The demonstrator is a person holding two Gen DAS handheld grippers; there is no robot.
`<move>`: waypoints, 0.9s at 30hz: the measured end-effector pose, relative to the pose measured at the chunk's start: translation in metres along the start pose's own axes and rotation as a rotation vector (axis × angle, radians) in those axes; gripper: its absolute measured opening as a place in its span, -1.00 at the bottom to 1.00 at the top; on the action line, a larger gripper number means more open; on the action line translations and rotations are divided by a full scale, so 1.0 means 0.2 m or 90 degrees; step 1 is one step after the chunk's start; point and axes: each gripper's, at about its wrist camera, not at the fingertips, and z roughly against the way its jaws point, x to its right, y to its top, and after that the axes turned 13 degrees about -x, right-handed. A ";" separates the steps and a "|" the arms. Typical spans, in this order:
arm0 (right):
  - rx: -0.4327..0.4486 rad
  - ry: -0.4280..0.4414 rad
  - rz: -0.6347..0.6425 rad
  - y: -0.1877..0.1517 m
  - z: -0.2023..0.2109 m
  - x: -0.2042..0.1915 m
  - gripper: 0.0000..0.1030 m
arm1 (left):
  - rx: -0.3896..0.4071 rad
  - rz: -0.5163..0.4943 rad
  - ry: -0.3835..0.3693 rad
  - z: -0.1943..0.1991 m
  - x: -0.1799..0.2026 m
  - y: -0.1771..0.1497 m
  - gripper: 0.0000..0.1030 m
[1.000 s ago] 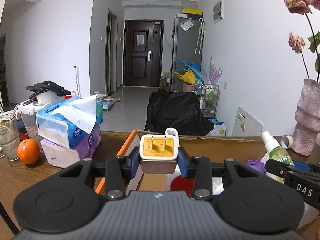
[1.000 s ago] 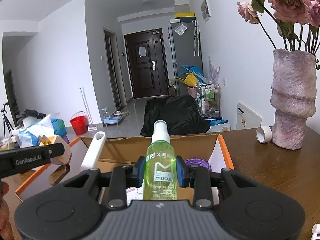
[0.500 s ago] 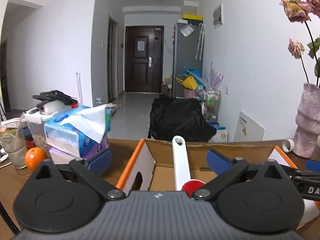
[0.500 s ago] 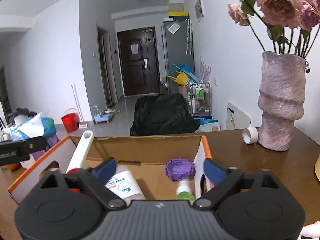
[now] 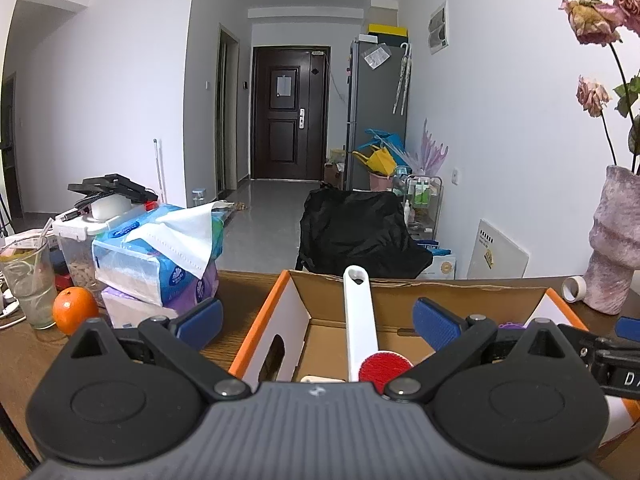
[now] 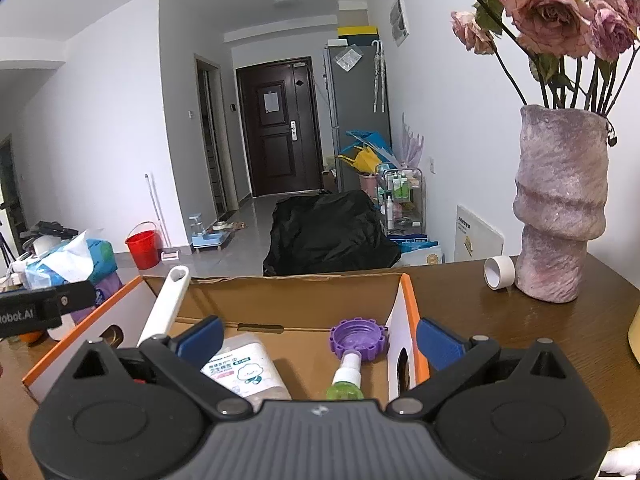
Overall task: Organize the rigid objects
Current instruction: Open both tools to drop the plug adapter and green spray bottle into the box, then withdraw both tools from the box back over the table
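Right wrist view: both claws hover over the cardboard box on the wooden table, each spread wide with nothing between its blue pads; the right gripper has just been opening, as has the left gripper. Green spray bottle lies on its side on the box floor, below and just ahead of the right claw, its nozzle touching the purple cap near the box's right wall, with a white wipes pack beside it toward the box's left. White charger shows only as a sliver at the box bottom under the left claw, beside the red-headed white brush leaning against the box's far wall. Release looks complete; a clean finish would mean lifting both claws straight up, clear of the box rim and brush handle, before reaching for anything outside the box
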 end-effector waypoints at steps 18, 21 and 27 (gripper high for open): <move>0.022 0.017 0.053 -0.19 0.34 -0.01 1.00 | 0.016 -0.027 -0.029 0.33 0.04 -0.21 1.00; 0.020 0.015 0.056 -0.23 0.39 0.00 1.00 | 0.009 -0.027 -0.034 0.38 0.04 -0.25 1.00; 0.012 0.012 0.061 -0.34 0.51 0.05 1.00 | -0.006 -0.033 -0.039 0.47 0.05 -0.34 1.00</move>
